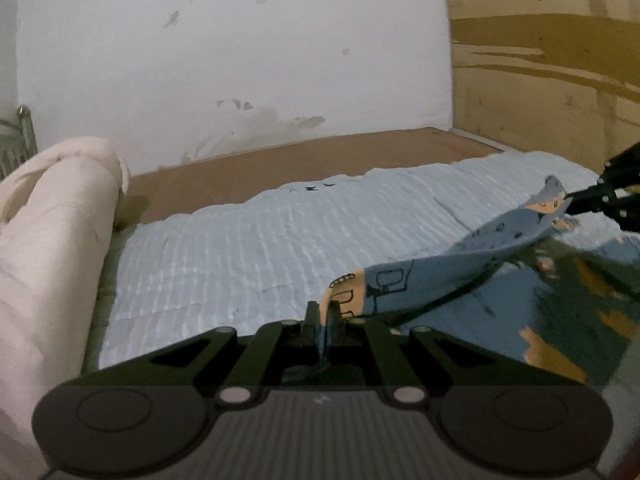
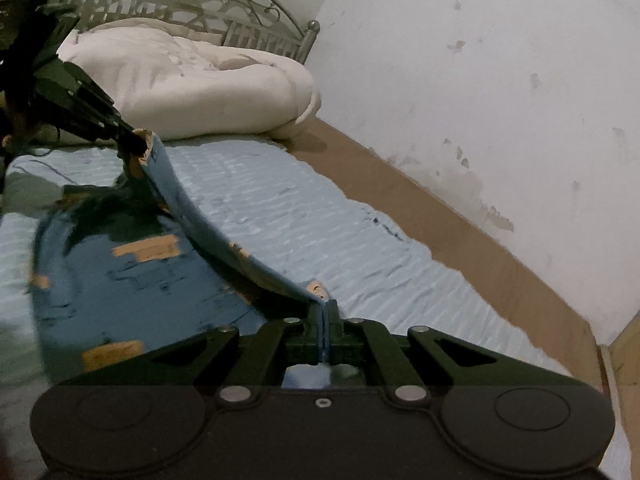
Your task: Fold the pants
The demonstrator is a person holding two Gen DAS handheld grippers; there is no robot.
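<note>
The pants (image 1: 472, 268) are blue with orange and dark printed patches. My left gripper (image 1: 326, 312) is shut on one corner of their edge. My right gripper (image 2: 325, 312) is shut on the other corner. The edge hangs stretched between the two, lifted above the bed. The rest of the pants (image 2: 132, 280) drapes down onto the light blue mattress pad (image 2: 304, 216). In the left wrist view the right gripper (image 1: 576, 196) shows at the far right, holding the cloth. In the right wrist view the left gripper (image 2: 134, 140) shows at upper left, holding the cloth.
A rolled pale pink comforter (image 2: 192, 84) lies at the head of the bed by the metal headboard (image 2: 192, 0). A bare brown bed board (image 1: 304, 160) runs along the white wall (image 1: 240, 48). A cardboard-coloured panel (image 1: 552, 60) stands at the foot end.
</note>
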